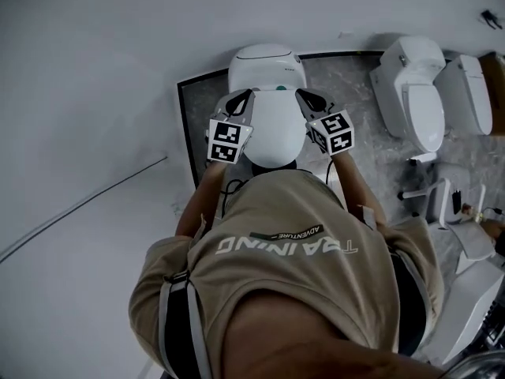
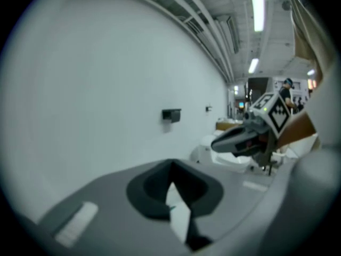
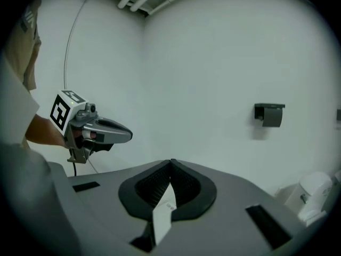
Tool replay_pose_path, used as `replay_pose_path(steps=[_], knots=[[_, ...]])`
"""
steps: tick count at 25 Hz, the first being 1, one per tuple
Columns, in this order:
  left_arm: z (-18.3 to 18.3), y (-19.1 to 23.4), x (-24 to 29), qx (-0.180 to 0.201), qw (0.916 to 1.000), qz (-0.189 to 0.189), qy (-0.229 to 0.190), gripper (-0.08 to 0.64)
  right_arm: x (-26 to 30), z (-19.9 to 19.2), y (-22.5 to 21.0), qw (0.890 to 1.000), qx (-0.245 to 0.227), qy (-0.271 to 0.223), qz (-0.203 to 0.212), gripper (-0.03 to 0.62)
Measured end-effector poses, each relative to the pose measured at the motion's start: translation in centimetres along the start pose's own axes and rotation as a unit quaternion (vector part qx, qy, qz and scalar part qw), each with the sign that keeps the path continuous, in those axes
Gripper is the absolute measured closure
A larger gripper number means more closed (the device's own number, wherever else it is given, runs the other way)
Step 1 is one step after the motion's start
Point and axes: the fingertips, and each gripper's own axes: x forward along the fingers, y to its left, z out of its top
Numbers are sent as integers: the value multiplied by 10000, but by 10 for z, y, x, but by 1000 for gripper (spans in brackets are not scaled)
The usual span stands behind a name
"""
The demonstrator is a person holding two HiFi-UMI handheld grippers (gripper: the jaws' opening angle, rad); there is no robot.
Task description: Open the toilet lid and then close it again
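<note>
A white toilet (image 1: 267, 63) stands below me on a grey marbled floor panel, its oval lid (image 1: 274, 133) directly between my two grippers. My left gripper (image 1: 241, 95) lies against the lid's left side and my right gripper (image 1: 304, 94) against its right side, both with marker cubes toward me. How far the lid is tilted cannot be told. In the left gripper view the jaws (image 2: 171, 165) are shut, a white sliver showing below the tips, and the right gripper (image 2: 216, 143) hangs across from them. The right gripper view shows its shut jaws (image 3: 170, 164) and the left gripper (image 3: 129, 135).
Two more white toilets (image 1: 414, 93) (image 1: 467, 93) stand to the right, with white fixtures (image 1: 442, 200) nearer me. A dark wall holder (image 3: 269, 114) hangs ahead on the white wall. A thin cable (image 1: 79, 204) runs over the pale surface at left.
</note>
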Motion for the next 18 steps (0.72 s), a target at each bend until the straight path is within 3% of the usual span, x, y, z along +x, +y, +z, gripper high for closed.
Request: replay_pose_path(steps=[5,10,18], knots=[[54,22,-15,-45,9974,187,-697,555,-14,80,-2,9958,-320,-832,-188,577],[101,43,-30,14,9895,538,-1341,555,-21,130,-3,9889,-613,-1333,-216,577],[121,59,-32,137,9841,826,-1564,555,-17,161,10,9830,-795,-1655,-72,577]])
